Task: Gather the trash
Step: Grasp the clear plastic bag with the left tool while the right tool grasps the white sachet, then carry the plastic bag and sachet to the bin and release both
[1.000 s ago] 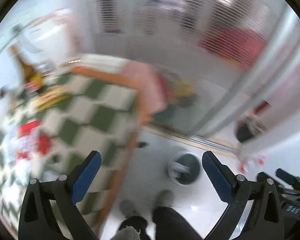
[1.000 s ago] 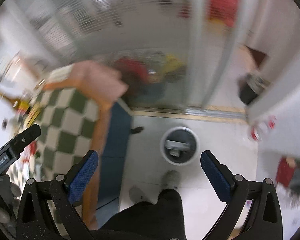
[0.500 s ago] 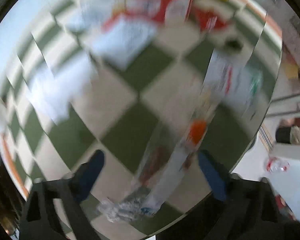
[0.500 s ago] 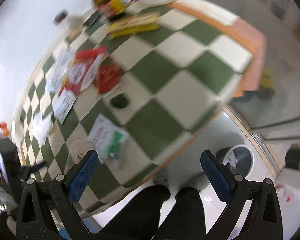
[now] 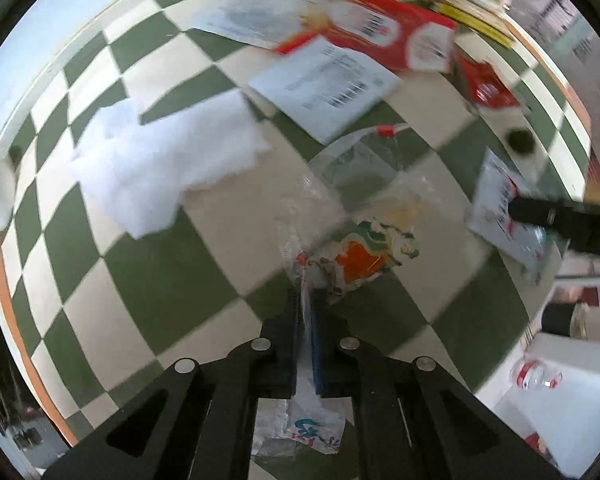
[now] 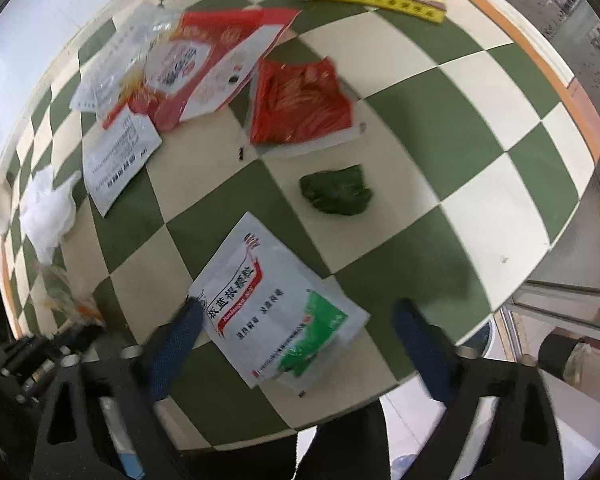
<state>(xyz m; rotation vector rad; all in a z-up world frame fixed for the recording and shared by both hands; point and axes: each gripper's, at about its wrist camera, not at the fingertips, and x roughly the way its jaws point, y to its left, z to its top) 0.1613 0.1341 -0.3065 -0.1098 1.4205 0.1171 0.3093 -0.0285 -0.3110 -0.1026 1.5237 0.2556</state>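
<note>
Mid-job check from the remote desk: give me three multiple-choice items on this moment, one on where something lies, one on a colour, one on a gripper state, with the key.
1. Where does the white sachet with the green corner lie relative to the right gripper?
A. between its open fingers
B. far behind it, by the yellow box
C. under the red bag

2. What colour is the crumpled lump beyond that sachet?
A. yellow
B. dark green
C. blue

3. What is the left gripper doing?
A. open over bare cloth
B. shut on the clear printed wrapper
C. holding the white tissue

Key: 1 A, the sachet sits between the two blue pads; 2 B, it shows dark green on a cream square; 3 B, the fingers are pressed together with wrapper film between them.
</note>
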